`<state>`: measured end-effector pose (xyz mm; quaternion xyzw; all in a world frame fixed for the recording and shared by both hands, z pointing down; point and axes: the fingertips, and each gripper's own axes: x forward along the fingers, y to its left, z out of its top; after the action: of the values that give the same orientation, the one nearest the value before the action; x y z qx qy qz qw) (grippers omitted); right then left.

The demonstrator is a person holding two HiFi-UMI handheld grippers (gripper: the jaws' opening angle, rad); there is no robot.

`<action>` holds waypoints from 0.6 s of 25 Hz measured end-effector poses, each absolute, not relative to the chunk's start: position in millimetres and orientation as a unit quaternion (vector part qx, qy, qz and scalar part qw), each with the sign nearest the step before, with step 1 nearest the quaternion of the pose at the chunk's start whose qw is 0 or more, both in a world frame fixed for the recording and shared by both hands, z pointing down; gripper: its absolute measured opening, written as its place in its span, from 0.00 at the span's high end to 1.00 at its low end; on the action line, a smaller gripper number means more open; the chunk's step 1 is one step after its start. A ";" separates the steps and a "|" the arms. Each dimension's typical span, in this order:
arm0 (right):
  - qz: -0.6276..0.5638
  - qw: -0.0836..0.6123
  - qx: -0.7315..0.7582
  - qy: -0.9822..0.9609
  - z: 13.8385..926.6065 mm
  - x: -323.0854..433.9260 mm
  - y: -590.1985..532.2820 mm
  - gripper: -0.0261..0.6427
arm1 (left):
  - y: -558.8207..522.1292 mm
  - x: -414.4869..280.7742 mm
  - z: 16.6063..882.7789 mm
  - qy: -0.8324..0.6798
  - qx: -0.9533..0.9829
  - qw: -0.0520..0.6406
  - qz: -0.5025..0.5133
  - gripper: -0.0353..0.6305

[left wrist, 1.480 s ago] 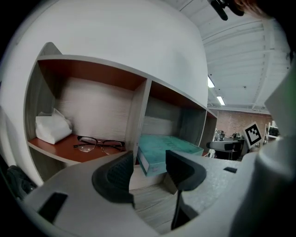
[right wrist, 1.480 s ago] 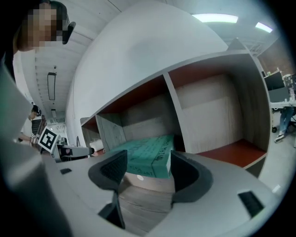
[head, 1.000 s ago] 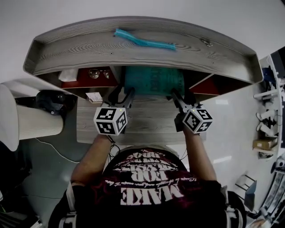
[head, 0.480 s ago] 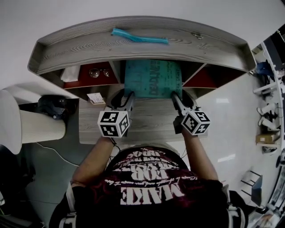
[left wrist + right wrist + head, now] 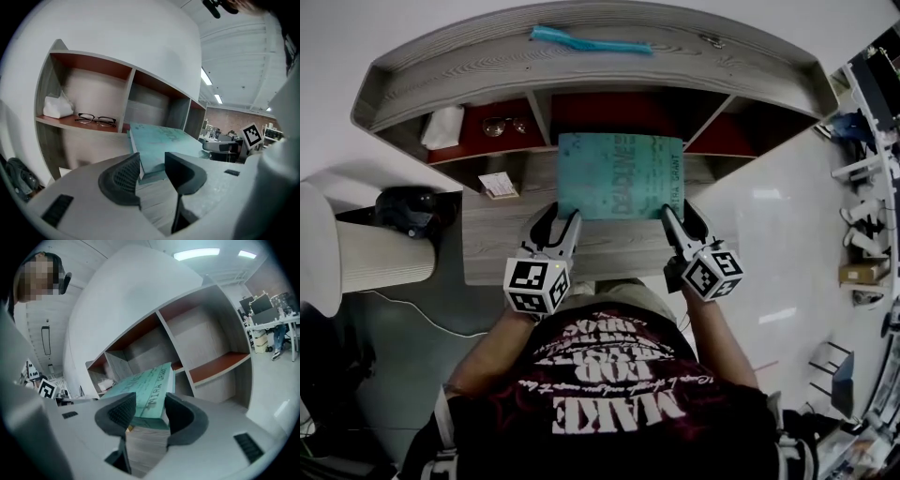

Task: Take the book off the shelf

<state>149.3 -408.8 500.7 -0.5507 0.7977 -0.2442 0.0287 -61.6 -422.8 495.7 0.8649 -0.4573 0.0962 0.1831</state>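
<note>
I find left tongs (image 5: 561, 216) and right tongs (image 5: 679, 212), just closed, clamping the book (image 5: 619, 175); I judge it nearly off the shelf (image 5: 581, 61).

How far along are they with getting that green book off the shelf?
Done: the left gripper and right gripper, jaws just closed, clamp the book's near corners. In hand: the book is mostly out of the shelf's middle compartment. Left: bringing its far end clear, it seems.
</note>
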 end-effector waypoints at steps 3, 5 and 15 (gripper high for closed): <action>-0.249 0.028 -0.552 0.795 510.4 147.2 -392.9 0.68 | -408.1 -63.9 506.5 -0.454 0.866 0.184 0.101 0.70; -0.256 0.027 -0.552 0.793 519.3 145.5 -385.0 0.68 | -400.9 -65.9 514.3 -0.449 0.866 0.195 0.098 0.70; -0.297 -0.010 -0.550 0.781 614.6 134.3 -370.5 0.68 | -392.8 -75.3 615.1 -0.444 0.860 0.212 0.138 0.70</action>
<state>134.3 -370.5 614.6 -0.5499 0.7805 -0.2971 -0.0103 -75.3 -392.8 615.1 0.8598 -0.4435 0.1381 0.2120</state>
